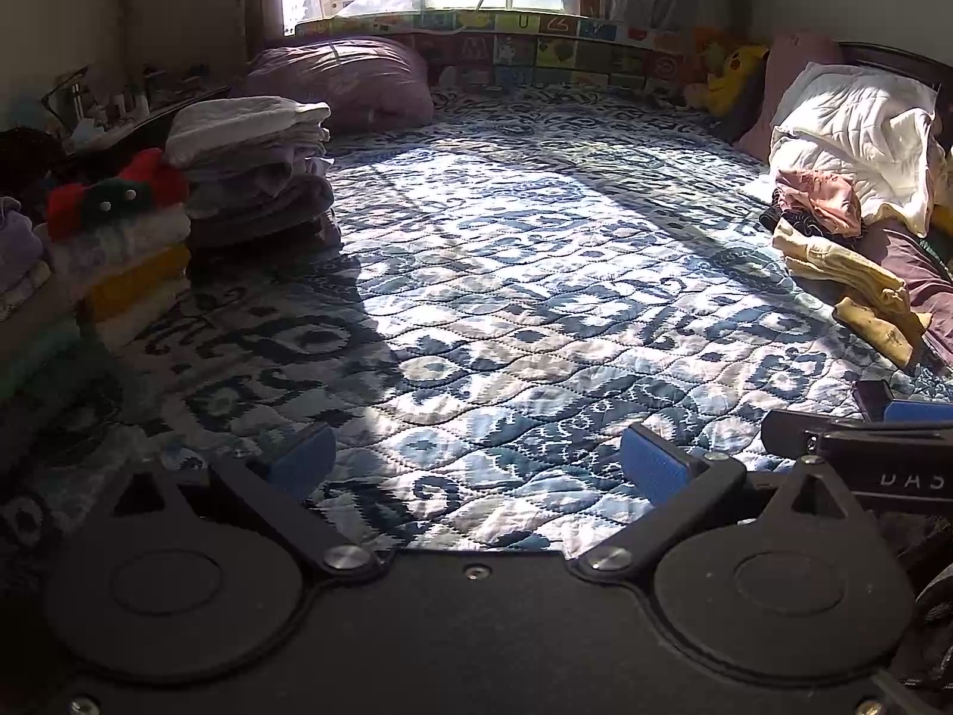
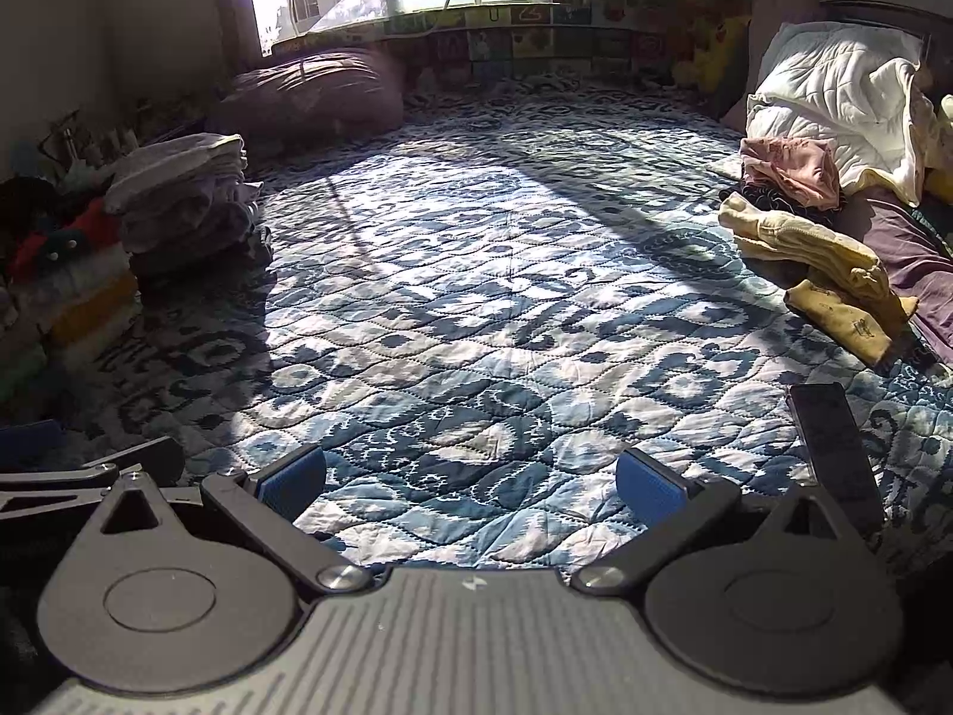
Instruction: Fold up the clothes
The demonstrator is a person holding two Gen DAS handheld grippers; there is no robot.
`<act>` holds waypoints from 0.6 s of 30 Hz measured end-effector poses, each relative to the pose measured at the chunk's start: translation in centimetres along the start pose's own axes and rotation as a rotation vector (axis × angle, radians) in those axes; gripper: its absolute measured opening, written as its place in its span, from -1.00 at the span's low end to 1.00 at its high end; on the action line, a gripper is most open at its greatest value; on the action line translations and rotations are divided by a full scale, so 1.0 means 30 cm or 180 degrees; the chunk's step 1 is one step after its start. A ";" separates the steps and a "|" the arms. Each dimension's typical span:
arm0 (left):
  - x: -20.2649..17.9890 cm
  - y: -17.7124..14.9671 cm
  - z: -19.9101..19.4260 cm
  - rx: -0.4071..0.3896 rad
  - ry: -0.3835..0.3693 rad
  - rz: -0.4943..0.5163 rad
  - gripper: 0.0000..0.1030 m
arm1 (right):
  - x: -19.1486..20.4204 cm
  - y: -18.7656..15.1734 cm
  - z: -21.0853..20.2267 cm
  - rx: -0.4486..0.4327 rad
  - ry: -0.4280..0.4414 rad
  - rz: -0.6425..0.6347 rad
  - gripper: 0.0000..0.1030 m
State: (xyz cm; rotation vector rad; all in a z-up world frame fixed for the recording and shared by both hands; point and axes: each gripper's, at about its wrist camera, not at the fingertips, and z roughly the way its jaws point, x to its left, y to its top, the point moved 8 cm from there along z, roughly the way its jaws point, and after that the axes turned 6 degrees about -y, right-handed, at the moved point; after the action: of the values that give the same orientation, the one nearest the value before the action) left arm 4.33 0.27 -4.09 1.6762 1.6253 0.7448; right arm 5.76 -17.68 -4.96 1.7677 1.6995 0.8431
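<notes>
My left gripper (image 1: 476, 465) is open above the blue patterned quilt (image 1: 506, 298), with nothing between its blue pads. My right gripper (image 2: 470, 482) is open too, low over the same quilt (image 2: 476, 298), and holds nothing. Unfolded clothes lie at the right edge: a yellow garment (image 1: 846, 280) (image 2: 816, 262), a pink one (image 1: 822, 193) (image 2: 789, 170) and a dark purple one (image 2: 911, 274). Folded stacks stand at the left: a grey and purple stack (image 1: 256, 167) (image 2: 190, 196), and a nearer stack topped by a red and green item (image 1: 113, 196).
A white quilted duvet (image 1: 857, 125) and a pink pillow lie at the back right. A purple bundle (image 1: 351, 83) sits under the window. A dark phone (image 2: 834, 453) lies on the quilt near my right gripper. A cluttered shelf runs along the left wall.
</notes>
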 end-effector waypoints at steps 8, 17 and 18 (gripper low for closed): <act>-0.009 0.011 -0.042 -0.0068 0.0004 0.0013 0.99 | -0.007 0.011 -0.041 -0.0080 0.0005 0.0005 0.99; -0.031 0.007 -0.104 -0.0132 0.0015 0.0016 0.99 | -0.019 0.009 -0.114 -0.0175 0.0001 -0.0008 0.99; -0.034 0.006 -0.111 -0.0141 0.0012 0.0019 0.99 | -0.022 0.007 -0.122 -0.0185 0.0000 -0.0010 0.99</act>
State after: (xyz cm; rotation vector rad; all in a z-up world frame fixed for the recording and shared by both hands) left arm 1.77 -0.48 -1.87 1.6499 1.5956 0.7816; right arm 3.14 -18.48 -2.43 1.7260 1.6604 0.8822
